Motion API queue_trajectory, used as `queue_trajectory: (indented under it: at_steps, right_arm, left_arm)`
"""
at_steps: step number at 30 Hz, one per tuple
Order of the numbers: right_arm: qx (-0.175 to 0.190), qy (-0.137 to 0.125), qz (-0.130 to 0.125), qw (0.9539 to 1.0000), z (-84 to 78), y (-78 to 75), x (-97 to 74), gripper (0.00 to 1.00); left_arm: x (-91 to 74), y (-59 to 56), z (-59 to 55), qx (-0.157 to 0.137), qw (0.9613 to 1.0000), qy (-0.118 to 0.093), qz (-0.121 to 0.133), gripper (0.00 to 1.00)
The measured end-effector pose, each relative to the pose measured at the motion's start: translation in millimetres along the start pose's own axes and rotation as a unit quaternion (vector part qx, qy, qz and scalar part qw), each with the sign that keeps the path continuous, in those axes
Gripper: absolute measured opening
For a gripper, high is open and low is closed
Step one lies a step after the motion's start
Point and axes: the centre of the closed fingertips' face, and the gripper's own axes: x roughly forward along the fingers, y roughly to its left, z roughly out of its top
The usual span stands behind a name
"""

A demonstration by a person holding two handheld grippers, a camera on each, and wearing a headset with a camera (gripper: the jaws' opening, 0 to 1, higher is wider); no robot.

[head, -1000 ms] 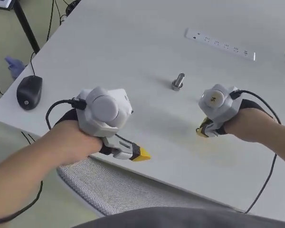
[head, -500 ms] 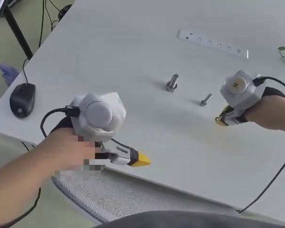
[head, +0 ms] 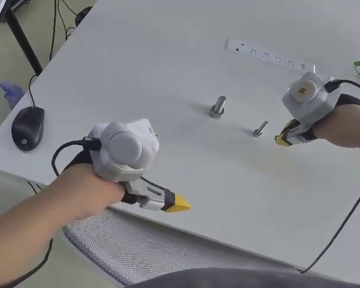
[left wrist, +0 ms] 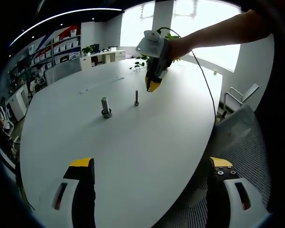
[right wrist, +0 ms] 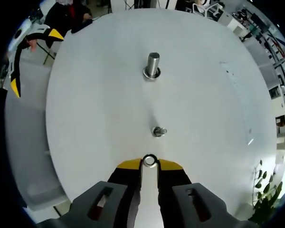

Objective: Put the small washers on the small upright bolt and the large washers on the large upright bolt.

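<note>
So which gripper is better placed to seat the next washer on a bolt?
Right. The right gripper is shut on a washer just short of the small bolt, jaws pointing at it. The left gripper is open and empty near the table edge.

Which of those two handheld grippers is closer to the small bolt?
Right. The right gripper, pinching a washer, hangs just beside the small bolt; the left gripper is far off, near the table's front edge.
</note>
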Motion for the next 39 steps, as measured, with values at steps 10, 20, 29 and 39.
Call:
queue_trajectory:
  at_steps: [10,20,29,39]
  right_arm:
    - [-0.001,-0.011,-0.005,0.9999,17.8,-18.3,-2.1,0.12]
    - [-0.005,-0.017,0.0,0.9999,30.6,-23.9,1.1,0.12]
    - [-0.015,-0.009,0.004,0.9998,32.1,-23.4,9.4,0.12]
    - [-0.016,-0.003,0.008,0.9998,32.5,-23.3,17.1,0.12]
  left_arm:
    - [-0.8,-0.8,-6.1,-0.003,1.0,0.008,-0.001,0.97]
    - [0.3,3.4,-4.3,-0.007,1.0,0.003,0.002,0.98]
    - [1.0,4.2,-6.0,-0.009,0.9999,0.01,-0.002,0.95]
    - [1.4,3.7,-9.0,-0.013,0.9998,0.015,-0.005,0.92]
